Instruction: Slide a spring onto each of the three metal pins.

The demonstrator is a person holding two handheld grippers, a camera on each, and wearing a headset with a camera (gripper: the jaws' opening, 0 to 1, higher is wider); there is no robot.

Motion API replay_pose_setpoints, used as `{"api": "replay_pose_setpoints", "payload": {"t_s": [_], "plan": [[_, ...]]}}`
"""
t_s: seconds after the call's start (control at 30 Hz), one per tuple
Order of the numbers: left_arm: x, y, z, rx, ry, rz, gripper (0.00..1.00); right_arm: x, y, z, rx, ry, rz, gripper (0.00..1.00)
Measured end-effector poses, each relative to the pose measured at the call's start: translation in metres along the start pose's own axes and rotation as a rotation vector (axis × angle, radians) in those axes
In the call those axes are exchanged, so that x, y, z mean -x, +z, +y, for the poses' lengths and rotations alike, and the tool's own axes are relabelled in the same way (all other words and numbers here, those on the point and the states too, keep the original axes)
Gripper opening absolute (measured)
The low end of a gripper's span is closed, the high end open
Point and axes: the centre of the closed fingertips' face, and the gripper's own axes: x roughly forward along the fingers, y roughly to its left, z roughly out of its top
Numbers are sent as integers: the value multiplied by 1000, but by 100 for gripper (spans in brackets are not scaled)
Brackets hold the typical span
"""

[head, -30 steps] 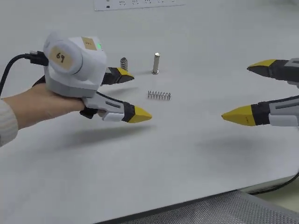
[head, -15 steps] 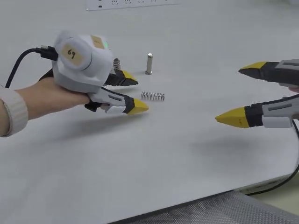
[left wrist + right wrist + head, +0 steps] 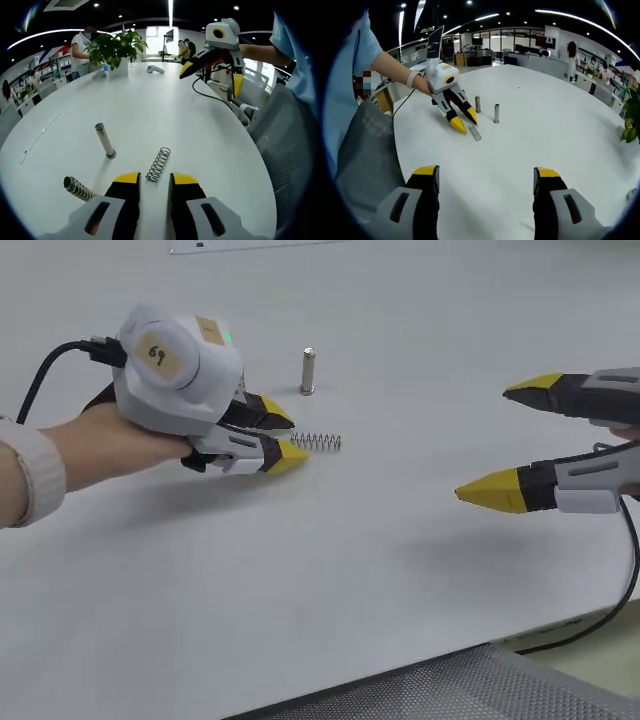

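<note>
A loose spring (image 3: 316,441) lies flat on the white table (image 3: 330,570). My left gripper (image 3: 288,437) is open but narrowed, its yellow tips on either side of the spring's near end (image 3: 158,164), not gripping it. Just beyond stands a bare metal pin (image 3: 308,371) (image 3: 105,141). To the left, a second pin (image 3: 77,187) carries a spring. My right gripper (image 3: 492,440) hovers wide open and holds nothing on the right, well away from the spring. In the right gripper view the left gripper (image 3: 455,105), the spring (image 3: 475,132) and both pins (image 3: 496,113) lie ahead.
A black cable (image 3: 50,370) runs from the left gripper, and another (image 3: 620,590) drops off the table's near right edge. A potted plant (image 3: 117,50) and a white object (image 3: 155,69) sit at the far end of the table. People stand in the background.
My left gripper has moved toward the loose spring and its jaws have narrowed around the spring's end. The right gripper has barely moved; the head camera has shifted.
</note>
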Motion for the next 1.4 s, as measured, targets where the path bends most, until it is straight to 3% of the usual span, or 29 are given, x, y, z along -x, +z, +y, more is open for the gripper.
{"api": "replay_pose_setpoints", "payload": {"t_s": [0.47,1.07,1.4], "plan": [[-1,-3,-2,-5,-14,4,4,-1,-2,2,-4,2,8,74],[1,-4,-10,5,-30,13,3,-2,-3,9,-1,15,12,73],[5,-2,-8,13,-18,7,2,-4,-3,14,3,25,17,72]]}}
